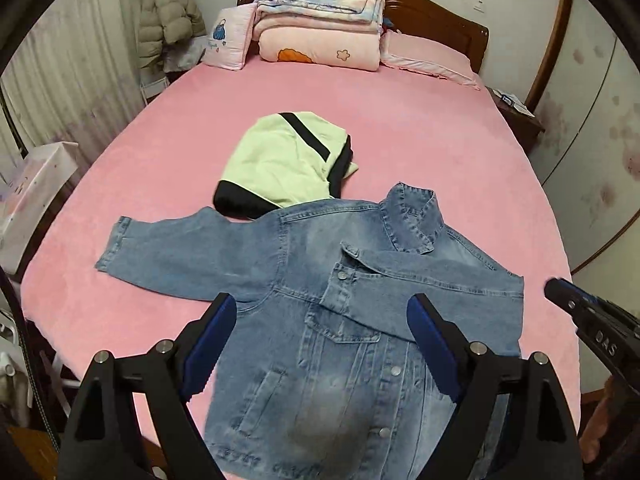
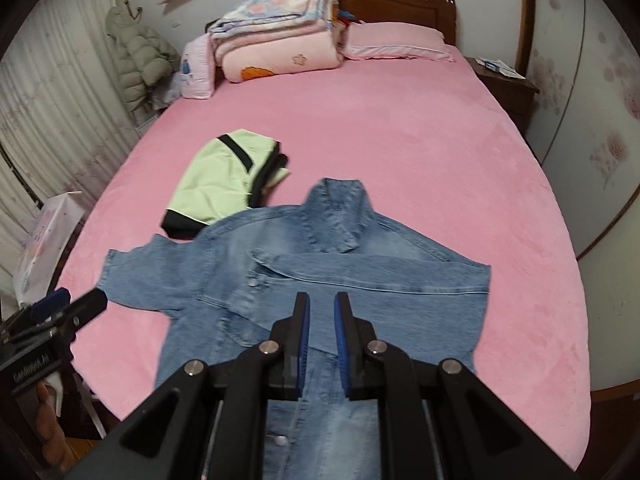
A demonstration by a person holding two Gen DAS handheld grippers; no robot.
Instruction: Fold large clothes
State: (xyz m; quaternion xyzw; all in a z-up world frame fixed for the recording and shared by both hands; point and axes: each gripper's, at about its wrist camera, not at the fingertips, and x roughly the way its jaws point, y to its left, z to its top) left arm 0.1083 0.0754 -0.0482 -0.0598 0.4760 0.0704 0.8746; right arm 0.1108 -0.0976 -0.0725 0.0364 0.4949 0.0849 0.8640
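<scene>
1. A denim jacket (image 1: 352, 320) lies front up on the pink bed (image 1: 440, 152), near its foot edge, collar toward the headboard.
2. One sleeve (image 1: 424, 276) is folded across the chest, cuff near the buttons; the other sleeve (image 1: 160, 248) lies spread out to the side on the sheet.
3. The left gripper (image 1: 320, 344) hangs above the jacket's lower front with its jaws wide apart and nothing between them; the blue pads (image 1: 212, 340) are clear of the cloth.
4. The right gripper (image 2: 322, 336) hangs above the jacket's middle with its jaws narrow, a slim gap between the pads, and nothing in them.
5. In the left wrist view the right gripper shows at the right edge, off the jacket's side; in the right wrist view the left gripper (image 2: 74, 308) shows at the left edge, near the spread sleeve's cuff.
6. A folded light green garment (image 1: 284, 164) with black trim lies just past the jacket's shoulder; the jacket overlaps its near edge.
7. At the head of the bed sit stacked quilts (image 1: 320, 28), a pillow (image 1: 428, 56) beside them and a small cushion (image 1: 228, 40) on the other side.
8. A puffer coat (image 1: 164, 16) hangs on the wall by the curtain.
9. A white box (image 1: 28, 200) stands beside the bed; its contents cannot be made out.
10. A nightstand (image 2: 504, 80) by the headboard holds some small items too blurred to name.
</scene>
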